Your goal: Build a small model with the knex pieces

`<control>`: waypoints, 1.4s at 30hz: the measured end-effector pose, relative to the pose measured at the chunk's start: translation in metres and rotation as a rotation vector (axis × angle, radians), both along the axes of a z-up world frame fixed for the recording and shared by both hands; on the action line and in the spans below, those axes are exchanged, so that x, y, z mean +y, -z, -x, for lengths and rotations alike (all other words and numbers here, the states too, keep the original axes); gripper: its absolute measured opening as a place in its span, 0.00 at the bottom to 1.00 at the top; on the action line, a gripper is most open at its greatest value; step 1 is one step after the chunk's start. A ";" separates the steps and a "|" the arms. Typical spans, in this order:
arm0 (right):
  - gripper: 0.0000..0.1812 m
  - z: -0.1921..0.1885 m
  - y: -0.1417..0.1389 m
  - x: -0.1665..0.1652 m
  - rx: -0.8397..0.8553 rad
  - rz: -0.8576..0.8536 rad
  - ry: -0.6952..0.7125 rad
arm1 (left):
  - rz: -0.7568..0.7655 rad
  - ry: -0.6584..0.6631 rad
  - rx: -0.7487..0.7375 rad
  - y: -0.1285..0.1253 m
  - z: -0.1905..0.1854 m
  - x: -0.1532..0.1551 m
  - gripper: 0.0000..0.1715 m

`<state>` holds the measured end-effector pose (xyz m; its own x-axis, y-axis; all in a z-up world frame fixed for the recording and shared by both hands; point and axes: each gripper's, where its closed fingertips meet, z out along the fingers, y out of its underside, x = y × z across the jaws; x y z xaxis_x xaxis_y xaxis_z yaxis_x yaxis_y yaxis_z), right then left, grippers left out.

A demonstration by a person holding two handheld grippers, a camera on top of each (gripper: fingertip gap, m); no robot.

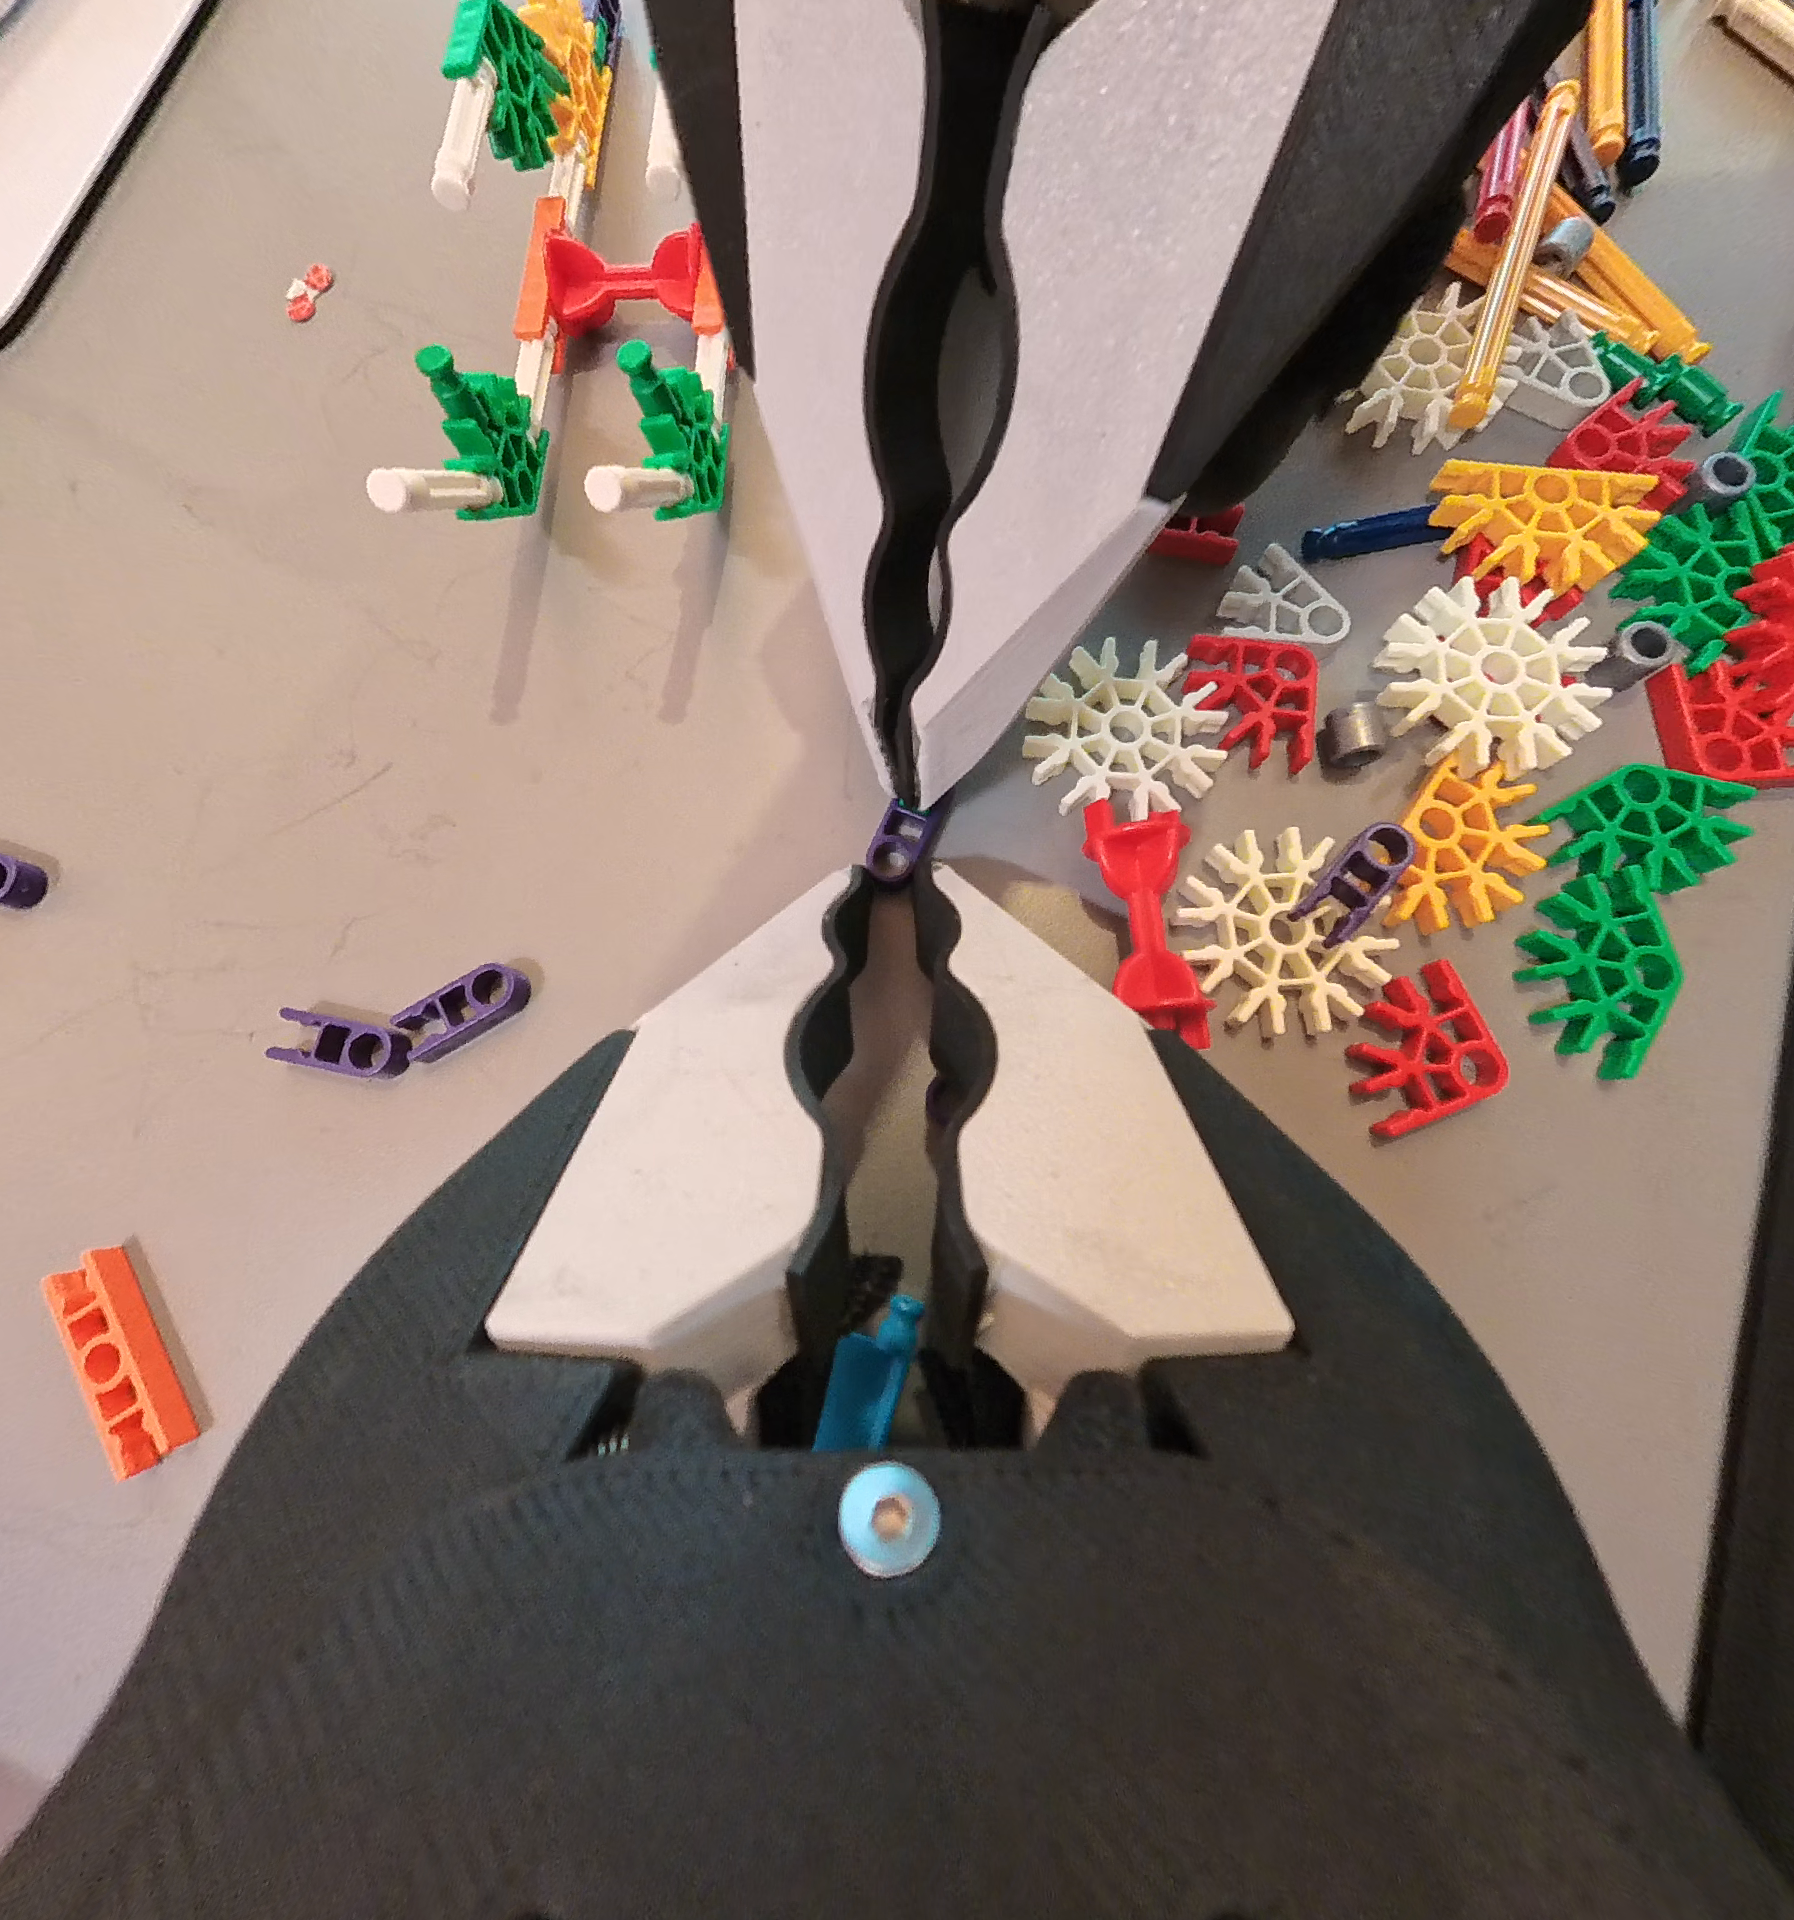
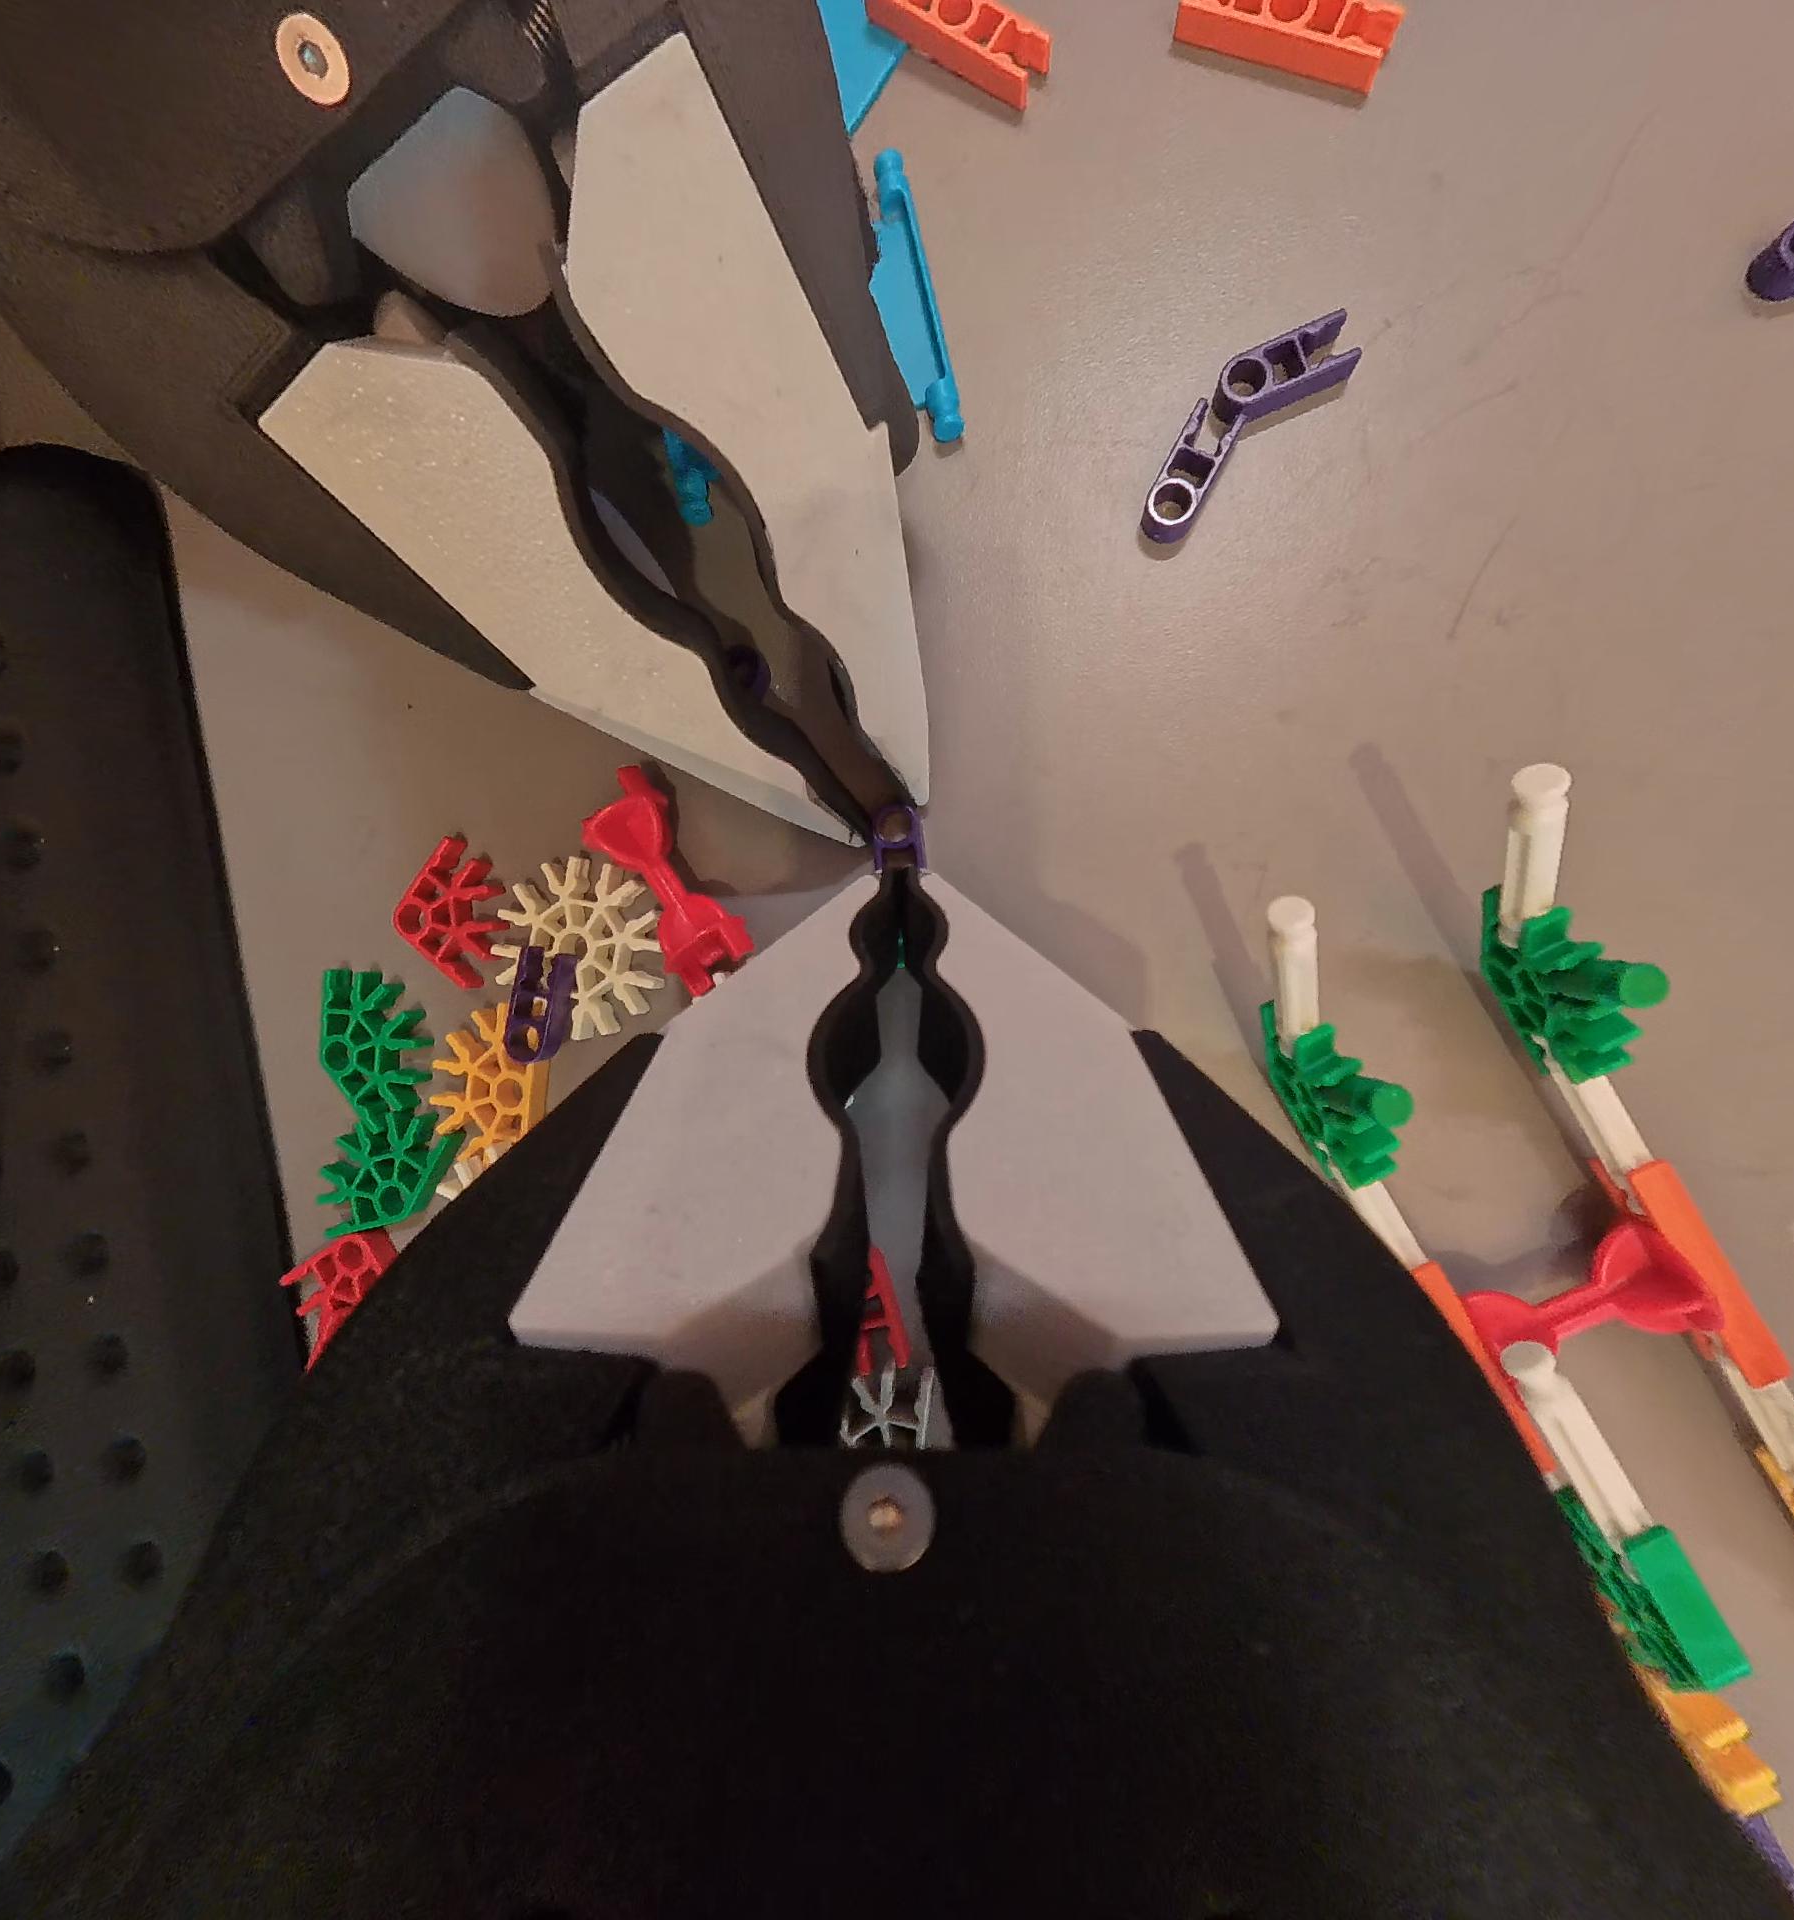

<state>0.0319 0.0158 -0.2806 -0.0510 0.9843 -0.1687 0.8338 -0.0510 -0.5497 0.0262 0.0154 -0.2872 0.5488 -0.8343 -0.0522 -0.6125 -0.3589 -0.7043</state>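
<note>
A small purple connector [image 1: 898,842] is held in the air between the two grippers, which meet tip to tip. My left gripper [image 1: 895,891] rises from the bottom of the left wrist view, shut on the connector's near end. My right gripper [image 1: 908,787] comes down from the top, shut on its far end. In the right wrist view the purple connector [image 2: 895,834] sits above my right gripper [image 2: 898,883], and the left gripper [image 2: 877,808] reaches in from the upper left. A sliver of green shows between the right gripper's fingers; what it is cannot be told.
A built frame of white rods, green connectors, orange clips and a red spool [image 1: 618,286] [image 2: 1599,1299] lies on the grey table. A pile of coloured connectors [image 1: 1495,675] [image 2: 488,1039] and rods [image 1: 1558,208], loose purple connectors [image 1: 405,1023] [image 2: 1236,416], orange clips [image 1: 119,1361] [image 2: 1288,31] and a blue piece [image 2: 914,291] lie around. A dark pad [image 2: 41,1039] borders the table. Both grippers' tips are close together, under 4 cm apart. About 12 cm separates my right fingertips from the red spool [image 1: 618,286].
</note>
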 end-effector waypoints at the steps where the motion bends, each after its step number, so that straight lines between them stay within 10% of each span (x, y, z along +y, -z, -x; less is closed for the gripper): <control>1: 0.00 0.000 0.000 0.000 0.007 -0.001 -0.001 | -0.001 0.000 0.002 0.000 0.000 0.000 0.03; 31: 0.00 -0.002 0.001 0.002 0.170 0.007 0.054 | -0.007 0.029 -0.035 -0.013 -0.016 0.001 0.00; 42: 0.00 -0.039 -0.045 0.015 0.151 0.064 0.088 | 0.038 -0.043 -0.031 -0.024 0.013 -0.004 0.09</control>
